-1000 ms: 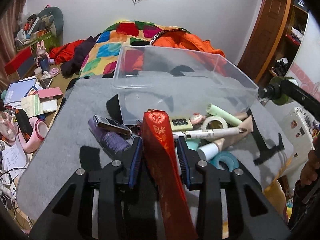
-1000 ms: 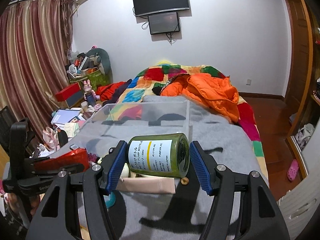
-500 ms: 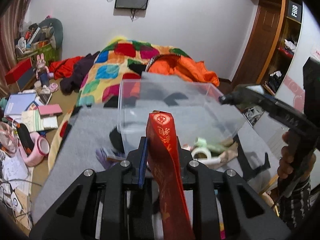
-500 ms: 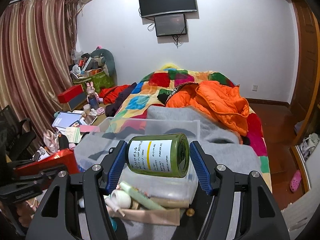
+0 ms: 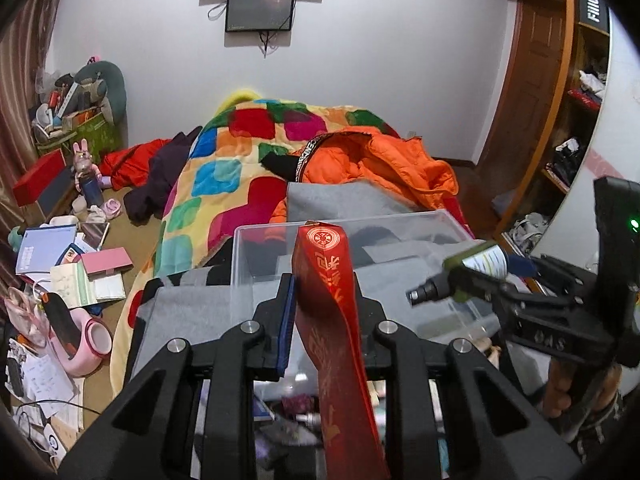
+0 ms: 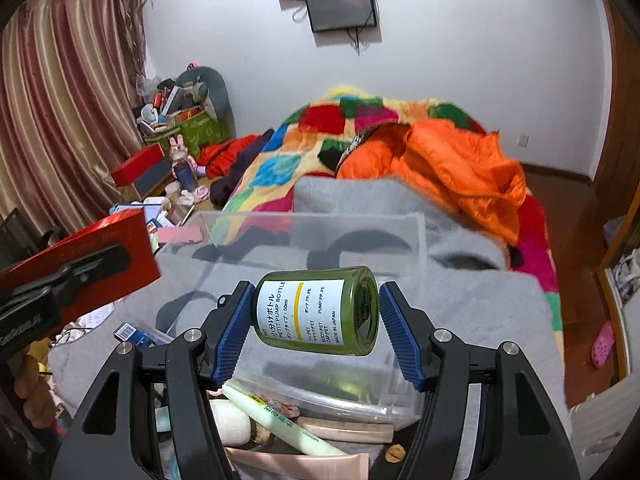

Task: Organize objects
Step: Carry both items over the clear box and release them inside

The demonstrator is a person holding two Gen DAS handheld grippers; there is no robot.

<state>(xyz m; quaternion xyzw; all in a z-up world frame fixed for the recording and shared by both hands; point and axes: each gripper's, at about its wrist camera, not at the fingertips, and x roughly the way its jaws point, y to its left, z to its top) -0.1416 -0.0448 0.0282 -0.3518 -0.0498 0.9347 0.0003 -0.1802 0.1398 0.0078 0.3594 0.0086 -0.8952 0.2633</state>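
Meanwhile, a flat red packet (image 5: 326, 280) is being pinched edge-on between the narrow fingers of the left gripper (image 5: 325, 308), above the near rim of the clear plastic bin (image 5: 400, 220). A green pump bottle (image 6: 318, 311) is being clamped sideways by the right gripper (image 6: 316, 330), over the bin, which is being supported by a grey blanket (image 6: 500, 300).

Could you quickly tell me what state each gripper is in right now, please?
Left gripper: closed on the red packet.
Right gripper: closed on the green bottle, which lies sideways between its pads.
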